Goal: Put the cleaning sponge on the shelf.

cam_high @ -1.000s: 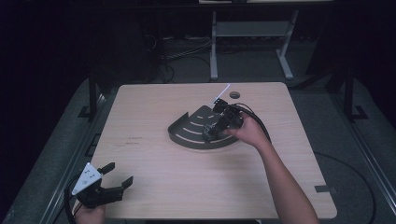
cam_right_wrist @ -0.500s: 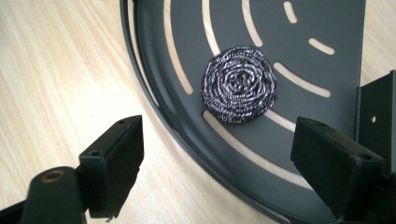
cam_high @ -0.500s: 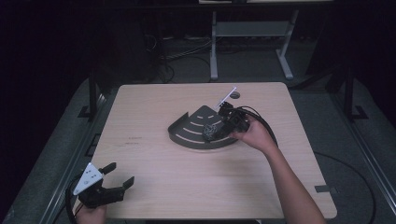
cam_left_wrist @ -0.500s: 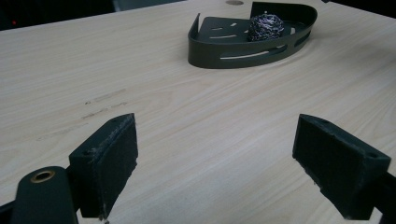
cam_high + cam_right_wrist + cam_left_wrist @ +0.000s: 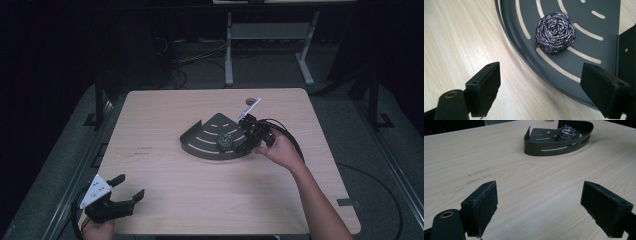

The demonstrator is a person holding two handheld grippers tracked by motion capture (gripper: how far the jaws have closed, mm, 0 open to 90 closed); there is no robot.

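L gripper (image 5: pixel 122 192) at near-left corner of table (image 5: pixel 165 210), held low in person's hand at bottom edge of high view. Jaws wide apart, nothing btwn them; bare wood shows btwn pads in left gripper view. Grey 3-cornered plate on top, cable trailing off near edge. Well apart from everything else on table.

Mid-table, right of centre: dark grey quarter-round tray (image 5: pixel 200 145), slotted floor, low rim, two straight walls meeting at far corner. Metal scourer (image 5: pixel 225 140), round coil of silvery wire, lies on tray floor toward its right side, loose, untouched.

R gripper (image 5: pixel 246 135) just beside scourer, at tray's right end, gripped by right hand (image 5: pixel 280 150), forearm coming in from bottom right. Jaws have just been opening; now stand wide, nothing btwn pads, holding nothing. In right gripper view scourer (image 5: pixel 555 32) sits beyond jaw tips, clear of both pads; one pad over bare table, other over tray's (image 5: pixel 599 17) curved rim. Can't tell if that pad touches rim.

Farther: small dark round disc (image 5: pixel 250 100) on table near far edge, apart from tray.
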